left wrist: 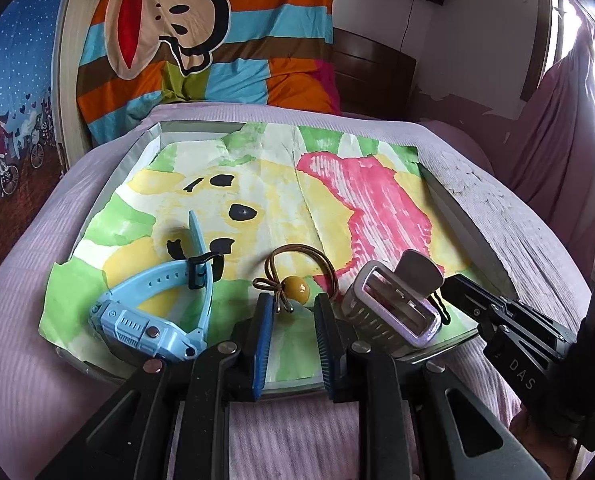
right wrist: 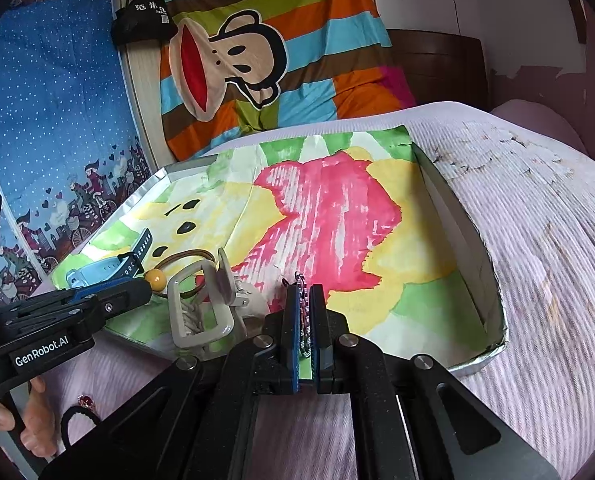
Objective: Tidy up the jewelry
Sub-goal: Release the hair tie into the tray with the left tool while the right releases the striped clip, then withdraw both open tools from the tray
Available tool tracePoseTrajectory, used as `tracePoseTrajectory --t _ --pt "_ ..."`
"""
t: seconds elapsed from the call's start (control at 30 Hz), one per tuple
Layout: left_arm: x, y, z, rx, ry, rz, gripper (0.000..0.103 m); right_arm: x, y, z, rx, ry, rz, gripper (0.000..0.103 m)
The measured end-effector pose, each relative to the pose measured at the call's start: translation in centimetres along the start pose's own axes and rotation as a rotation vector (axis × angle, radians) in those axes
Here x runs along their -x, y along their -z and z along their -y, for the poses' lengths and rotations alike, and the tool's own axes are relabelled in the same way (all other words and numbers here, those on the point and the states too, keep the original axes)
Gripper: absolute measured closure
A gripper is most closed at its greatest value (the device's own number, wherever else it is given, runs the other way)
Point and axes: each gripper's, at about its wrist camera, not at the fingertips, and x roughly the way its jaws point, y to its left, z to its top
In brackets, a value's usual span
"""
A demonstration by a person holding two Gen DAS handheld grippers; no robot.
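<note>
The work seems about half done, as I judge it. Three pieces already lie inside the shallow tray (left wrist: pixel 109 184), which sits on the bed (left wrist: pixel 25 300) and is lined with a painted paper: a light blue watch (left wrist: pixel 145 312) at the left, a brown hair tie with a yellow bead (left wrist: pixel 297 280) in the middle, and a pale hair claw clip (left wrist: pixel 393 312) just beside it on the right. The left gripper (left wrist: pixel 291 336) rests at the near edge of the tray with its jaws spread — the bead of the hair tie lies between the tips, but the pads do not touch it. The right gripper (right wrist: pixel 306 320) has its jaws pressed together on a thin braided cord (right wrist: pixel 303 304) of dark and pink colour, and it holds this over the near part of the tray, where the right half of the paper has no items on it. So this cord is not yet put down. Outside the tray, on the bed near the person's hand (right wrist: pixel 25 420), there are a black hair tie (right wrist: pixel 77 420) and a small red piece (right wrist: pixel 85 401) — these probably remain to be collected.
</note>
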Motion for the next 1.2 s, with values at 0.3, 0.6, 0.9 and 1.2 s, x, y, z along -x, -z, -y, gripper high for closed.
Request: tracePoseTrajectory --t 0.3,0.6,0.9,1.2 --pt "3.0 0.7 -0.6 0.021 0.005 0.096 0.050 3.8 0.1 0.4 0.000 0.018 0.130 0.053" --pt "7.9 1.7 -1.7 0.052 -0.035 0.244 0.014 8.9 0.4 -0.7 0.038 0.005 0.265 0.013" --pt "11.6 3.9 -2.9 0.058 -0.044 0.323 0.000 13.5 2.0 -1.6 0.037 -0.024 0.364 0.001" --pt "13.9 6.9 -2.8 -0.008 -0.090 0.383 0.000 16.5 4.2 -3.3 0.109 -0.037 0.411 0.001"
